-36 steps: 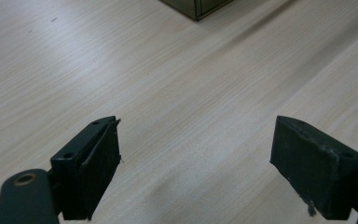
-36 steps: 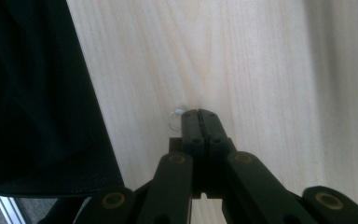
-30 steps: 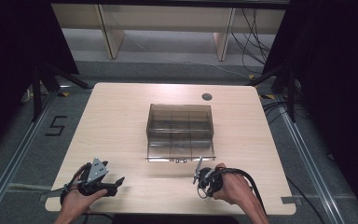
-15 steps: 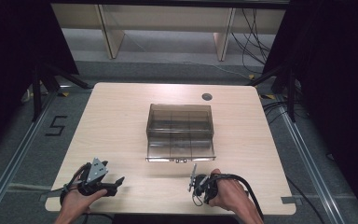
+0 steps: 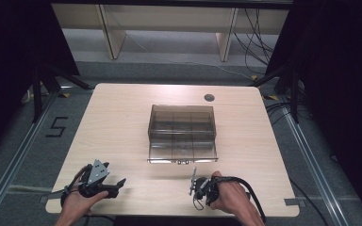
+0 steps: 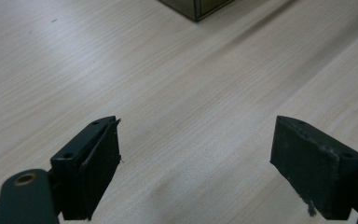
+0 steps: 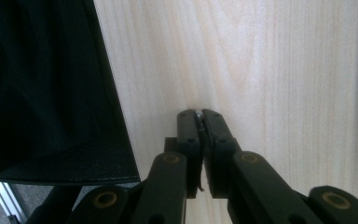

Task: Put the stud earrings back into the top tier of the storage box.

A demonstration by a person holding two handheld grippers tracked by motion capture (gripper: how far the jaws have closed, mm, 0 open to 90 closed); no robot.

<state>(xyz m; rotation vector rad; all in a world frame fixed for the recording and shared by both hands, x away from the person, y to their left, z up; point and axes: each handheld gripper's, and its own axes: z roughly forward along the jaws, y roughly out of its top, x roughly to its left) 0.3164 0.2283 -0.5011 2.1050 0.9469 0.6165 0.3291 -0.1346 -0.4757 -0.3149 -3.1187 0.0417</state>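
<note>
A smoky clear compartment box (image 5: 182, 128) sits mid-table with its lid (image 5: 183, 160) folded down toward me. My left gripper (image 5: 118, 182) rests at the near left, pointing right. Its jaws stand wide open over bare wood in the left gripper view (image 6: 196, 158), with a box corner (image 6: 196, 8) far ahead. My right gripper (image 5: 194, 190) lies on its side near the front edge, below the lid. Its jaws (image 7: 198, 116) have just been closing and are pressed together, with a small silvery piece (image 7: 198, 113) glinting between the tips.
The pale wooden table (image 5: 122, 117) has a round cable hole (image 5: 209, 98) at the back right. In the right gripper view the table's edge (image 7: 114, 93) runs close on the left, with dark cloth beyond. Shelving legs stand behind the table.
My right hand has slid a little left and toward the front edge. The left gripper has stayed where it was.
</note>
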